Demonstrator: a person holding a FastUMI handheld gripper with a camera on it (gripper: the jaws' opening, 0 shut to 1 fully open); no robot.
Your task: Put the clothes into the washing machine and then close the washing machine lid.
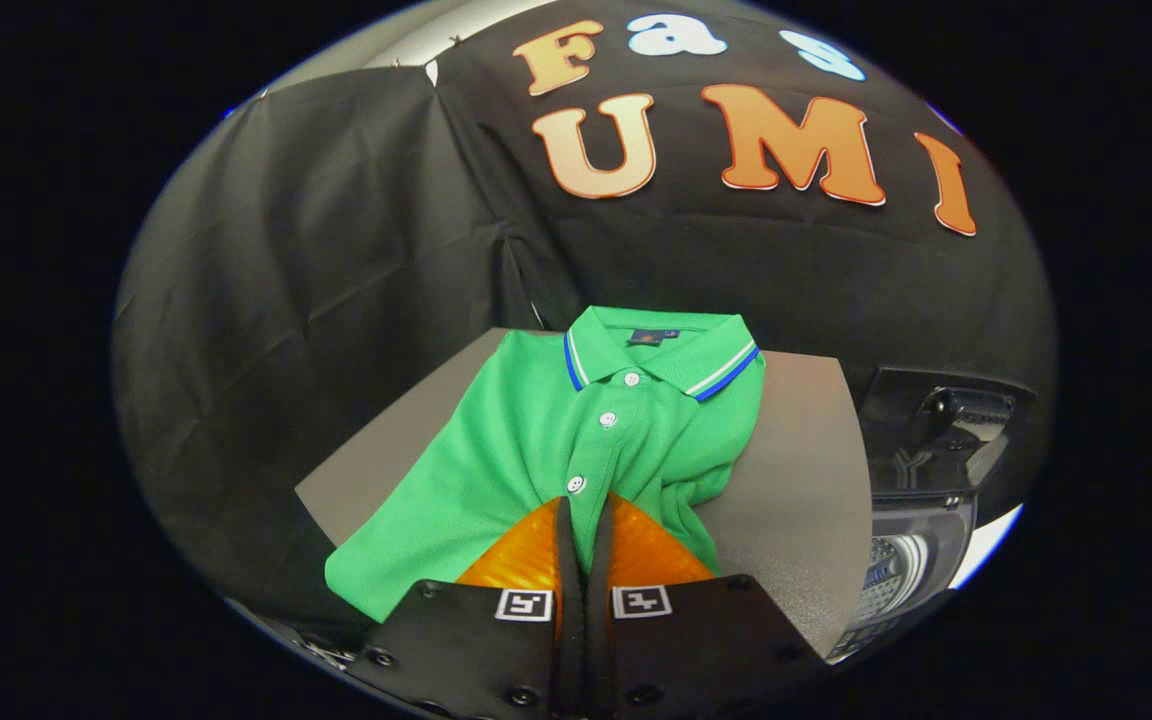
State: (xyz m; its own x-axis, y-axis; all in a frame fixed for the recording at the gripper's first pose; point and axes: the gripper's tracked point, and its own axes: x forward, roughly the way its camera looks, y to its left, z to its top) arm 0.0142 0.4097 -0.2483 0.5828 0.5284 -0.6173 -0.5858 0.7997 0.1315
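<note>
While the hand-held gripper (584,510) pinches it, the green shirt's (526,440) hem lies hidden.

Shirt (546,450) on table (796,480), washer (921,500) right

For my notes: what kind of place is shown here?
Probably a staged laundry booth: black cloth walls, a green polo shirt on a grey table, an open washing machine beside it. The tongs pinch the shirt's front.

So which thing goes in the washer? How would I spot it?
Find the grey table in front of the black cloth wall. The shirt lies on it, right at the gripper, whose fingers pinch its front. It is bright green, with white buttons and a blue-and-white striped collar.
</note>
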